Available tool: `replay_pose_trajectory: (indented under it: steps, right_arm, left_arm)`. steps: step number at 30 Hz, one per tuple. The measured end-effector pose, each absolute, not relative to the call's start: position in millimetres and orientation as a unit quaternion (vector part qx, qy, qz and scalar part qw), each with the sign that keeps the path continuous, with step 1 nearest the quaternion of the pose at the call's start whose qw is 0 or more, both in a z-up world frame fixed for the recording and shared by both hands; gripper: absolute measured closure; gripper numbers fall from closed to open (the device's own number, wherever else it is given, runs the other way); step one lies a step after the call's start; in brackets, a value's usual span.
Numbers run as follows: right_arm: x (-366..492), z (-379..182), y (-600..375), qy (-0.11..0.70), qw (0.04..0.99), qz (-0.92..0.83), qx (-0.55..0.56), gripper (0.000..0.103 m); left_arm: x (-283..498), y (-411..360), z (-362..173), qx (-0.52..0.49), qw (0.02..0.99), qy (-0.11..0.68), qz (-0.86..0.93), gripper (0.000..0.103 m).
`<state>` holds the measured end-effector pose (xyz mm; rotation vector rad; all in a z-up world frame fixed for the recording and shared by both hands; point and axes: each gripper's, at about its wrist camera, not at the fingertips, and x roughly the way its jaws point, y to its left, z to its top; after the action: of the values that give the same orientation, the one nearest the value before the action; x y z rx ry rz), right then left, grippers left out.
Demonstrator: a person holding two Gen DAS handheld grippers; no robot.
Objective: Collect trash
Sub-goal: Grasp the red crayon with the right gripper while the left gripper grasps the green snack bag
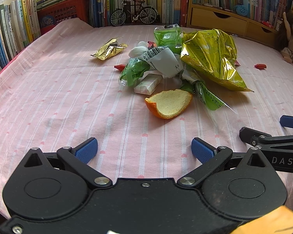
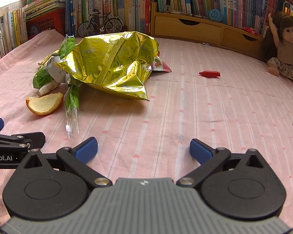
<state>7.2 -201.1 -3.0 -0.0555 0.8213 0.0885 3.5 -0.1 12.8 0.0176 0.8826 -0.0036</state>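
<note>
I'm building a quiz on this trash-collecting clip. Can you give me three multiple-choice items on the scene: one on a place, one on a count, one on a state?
1. Where does the orange peel lie?
A. at the near edge of the wrapper pile
B. on the wooden drawer unit
C. beside the doll

2. How many small red pieces lie on the pink cloth?
A. none
B. two
C. five

3. How does the left gripper stand?
A. shut on the peel
B. shut on a wrapper
C. open, holding nothing

Answers: 1 A, the peel sits in front of the big gold bag. 2 B, one left of the pile, one right. 3 C, its blue pads stand wide apart over bare cloth.
</note>
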Motion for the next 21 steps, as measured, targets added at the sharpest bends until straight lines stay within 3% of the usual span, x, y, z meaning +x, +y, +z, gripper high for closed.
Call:
replay_pose_trajectory:
  steps: [8, 12, 16, 21]
  right_arm:
    - [40.1, 45.2, -257.3, 0.376, 0.925, 0.063, 0.006, 0.0]
    - [85.4, 52.4, -291.5, 0.389, 0.92, 0.046, -0.016, 0.006]
    - [130.2, 46.1, -312.4, 0.415, 0.909, 0.034, -0.026, 0.016]
    - [165.3, 27.5, -315.1, 0.438, 0.898, 0.032, -0.028, 0.017]
  left_arm:
    - [24.8, -8.3, 77.3, -0.005, 0.922, 0.386, -0.005, 0.007]
    - [54.5, -19.3, 104.6, -0.027, 0.928, 0.37, -0.001, 0.008]
    - [91.8, -23.1, 115.9, -0.061, 0.926, 0.371, 0.029, 0.024]
    - [127.2, -22.7, 109.0, -0.087, 0.913, 0.394, 0.069, 0.036]
